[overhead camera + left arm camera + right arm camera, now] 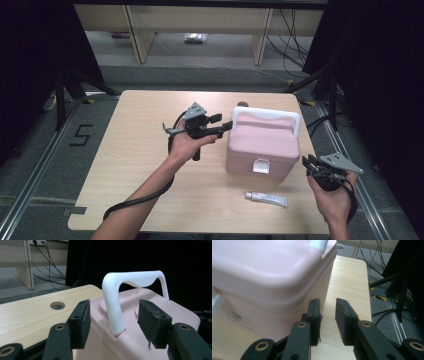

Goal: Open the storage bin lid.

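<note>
Black left tongs (113, 322) stand apart around the white handle (136, 280) of the pink box (263, 145), mid-worktop (125, 160). Right tongs (327, 315) gape empty beside its corner. Closing off-centre might tip the box. High view adds a tube (266, 199) in front.

From the left gripper (112, 325) camera I see my two black jaws standing apart, rising from about seven and five o'clock. Between them sits the near leg of the white handle (132, 285), which arches toward one o'clock over the pink box (175, 312). Neither pad (81, 325) touches the handle; there is a gap on each side. The wooden table (32, 315) runs out toward nine o'clock, with a round hole (57, 305) in it. Cables (50, 270) trail on the floor at eleven o'clock.
</note>
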Tool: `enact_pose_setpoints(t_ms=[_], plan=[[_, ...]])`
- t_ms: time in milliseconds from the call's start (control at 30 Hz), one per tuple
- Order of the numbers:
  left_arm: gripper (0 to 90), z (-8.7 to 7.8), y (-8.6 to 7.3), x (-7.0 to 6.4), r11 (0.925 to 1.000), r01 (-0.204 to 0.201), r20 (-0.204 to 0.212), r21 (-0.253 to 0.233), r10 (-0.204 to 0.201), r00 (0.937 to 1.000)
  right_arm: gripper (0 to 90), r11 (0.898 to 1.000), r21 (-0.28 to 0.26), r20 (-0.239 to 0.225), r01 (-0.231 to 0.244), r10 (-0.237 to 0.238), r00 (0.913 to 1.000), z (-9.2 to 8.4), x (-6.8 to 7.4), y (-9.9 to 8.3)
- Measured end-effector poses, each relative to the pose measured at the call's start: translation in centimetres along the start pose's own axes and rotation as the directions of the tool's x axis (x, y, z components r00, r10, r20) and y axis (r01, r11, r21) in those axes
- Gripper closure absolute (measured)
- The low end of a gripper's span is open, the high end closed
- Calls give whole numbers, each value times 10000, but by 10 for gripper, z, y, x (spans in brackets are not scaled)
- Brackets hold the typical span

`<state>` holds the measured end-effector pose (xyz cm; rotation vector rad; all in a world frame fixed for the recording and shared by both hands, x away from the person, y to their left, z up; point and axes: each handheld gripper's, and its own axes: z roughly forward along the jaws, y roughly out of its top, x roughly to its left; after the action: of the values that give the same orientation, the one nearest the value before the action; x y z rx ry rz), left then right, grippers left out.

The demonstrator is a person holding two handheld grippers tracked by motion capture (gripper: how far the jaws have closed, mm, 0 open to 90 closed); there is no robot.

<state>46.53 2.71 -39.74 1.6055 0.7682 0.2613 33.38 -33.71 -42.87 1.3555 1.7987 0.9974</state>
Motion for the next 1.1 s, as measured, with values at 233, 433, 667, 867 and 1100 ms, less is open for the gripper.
enact_pose_setpoints(t_ms=[233,433,667,867,1100], plan=[[487,18,1,-2,9995,11,101,312,-14,9999,745,9999,-71,12,71,-71,10000,-3,-1,1],[547,31,1,0,9984,257,220,506,-268,9994,744,9998,-91,-66,-174,174,9998,-5,2,0],[707,33,2,2,9962,569,-88,655,-565,9984,746,9996,-136,-36,230,-231,9997,-8,0,1],[733,31,6,3,9912,1085,201,758,-1103,9937,794,9998,-86,-136,202,-203,9997,-11,2,-1],[733,32,10,6,9873,1314,293,897,-1345,9905,900,10000,-64,-438,23,-26,9990,-16,4,-1]])
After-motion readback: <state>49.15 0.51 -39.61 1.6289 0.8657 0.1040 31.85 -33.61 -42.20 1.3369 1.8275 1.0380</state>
